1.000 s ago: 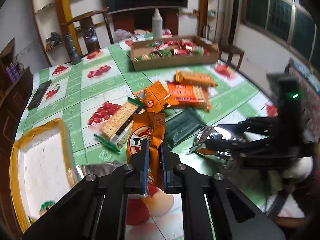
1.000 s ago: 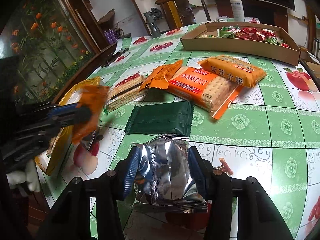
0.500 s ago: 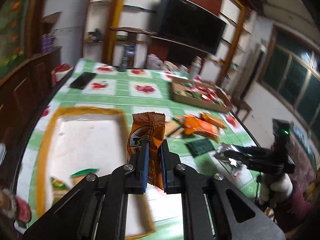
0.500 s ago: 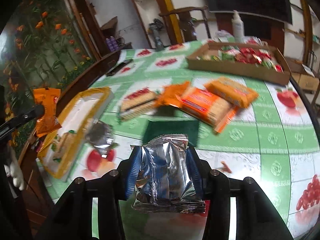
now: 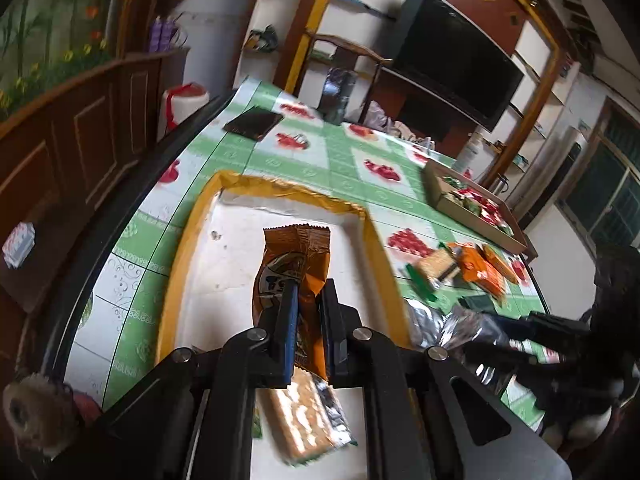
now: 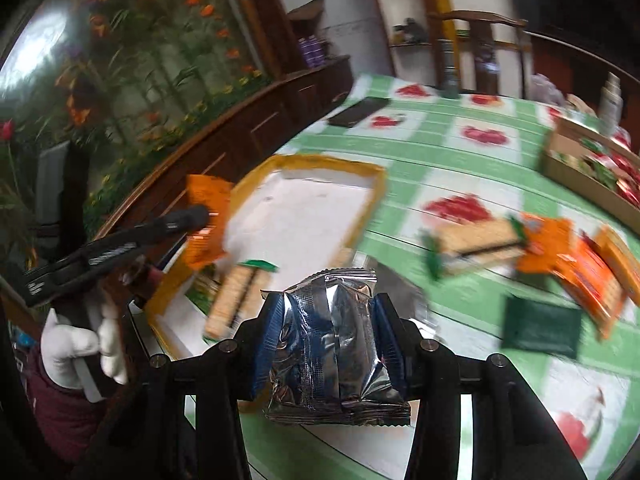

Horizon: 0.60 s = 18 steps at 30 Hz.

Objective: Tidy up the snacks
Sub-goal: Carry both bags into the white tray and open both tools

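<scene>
**Two snack packets held above the yellow-rimmed tray**

The orange snack packet (image 5: 294,264) stands upright, pinched at its lower half between the two fingers of the left tool (image 5: 307,334), which is closed on it. It hangs over the white floor of the yellow-rimmed tray (image 5: 192,236), with a cracker pack (image 5: 306,416) lying in the tray just below and nearer the camera. In the right wrist view that same orange packet (image 6: 206,220) sits at the tray's left edge (image 6: 308,160), gripped by the left tool (image 6: 192,216), whose handle is held by a white-gloved hand (image 6: 76,344).

The silver foil packet (image 6: 332,344) is clamped across its width by the right tool (image 6: 326,344), upright, above the tabletop (image 6: 440,136) just beside the tray's near right corner.

Further right on the green fruit-patterned cloth lie a cracker sleeve (image 6: 476,244), orange biscuit packs (image 6: 572,264) and a dark green packet (image 6: 540,332). A cardboard box of sweets (image 6: 588,172) stands at the far right, and a dark phone-like slab (image 6: 358,112) lies near the far edge
</scene>
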Motion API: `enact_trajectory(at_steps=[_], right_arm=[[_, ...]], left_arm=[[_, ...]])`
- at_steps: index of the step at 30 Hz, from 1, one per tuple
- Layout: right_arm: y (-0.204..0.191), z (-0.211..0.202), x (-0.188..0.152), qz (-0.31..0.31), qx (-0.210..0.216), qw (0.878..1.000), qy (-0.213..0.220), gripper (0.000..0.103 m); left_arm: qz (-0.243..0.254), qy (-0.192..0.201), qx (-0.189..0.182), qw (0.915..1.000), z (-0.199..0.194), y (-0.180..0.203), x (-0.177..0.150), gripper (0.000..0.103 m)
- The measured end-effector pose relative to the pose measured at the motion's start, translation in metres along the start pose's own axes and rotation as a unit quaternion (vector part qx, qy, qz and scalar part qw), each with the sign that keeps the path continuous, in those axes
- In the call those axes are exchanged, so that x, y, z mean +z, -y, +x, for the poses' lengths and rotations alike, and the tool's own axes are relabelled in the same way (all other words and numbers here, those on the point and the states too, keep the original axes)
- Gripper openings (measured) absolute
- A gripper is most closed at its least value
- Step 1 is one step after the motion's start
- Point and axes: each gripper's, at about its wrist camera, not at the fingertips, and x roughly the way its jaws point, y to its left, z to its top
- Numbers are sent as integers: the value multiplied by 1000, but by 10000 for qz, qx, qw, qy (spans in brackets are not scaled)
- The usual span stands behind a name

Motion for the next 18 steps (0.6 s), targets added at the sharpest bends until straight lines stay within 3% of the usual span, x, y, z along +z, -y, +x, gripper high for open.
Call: enact_trajectory(at_steps=[7, 10, 13, 15, 18], right_arm=[[-37, 60, 22, -235, -57, 9991, -335, 47], [-42, 79, 27, -237, -117, 9989, -383, 48], [-43, 85, 31, -124, -30, 9995, -300, 50], [-41, 81, 34, -44, 22, 9997, -233, 50], [-31, 62, 37, 64, -20, 10000, -6, 52]], left_arm=[[-335, 15, -171, 9993, 7, -23, 6, 9], [-400, 81, -271, 9988, 1, -27, 5, 17], [-513, 169, -331, 9980, -8, -32, 4, 32], [-619, 240, -398, 9970, -15, -33, 2, 48], [-775, 250, -541, 9952, -22, -32, -2, 59]])
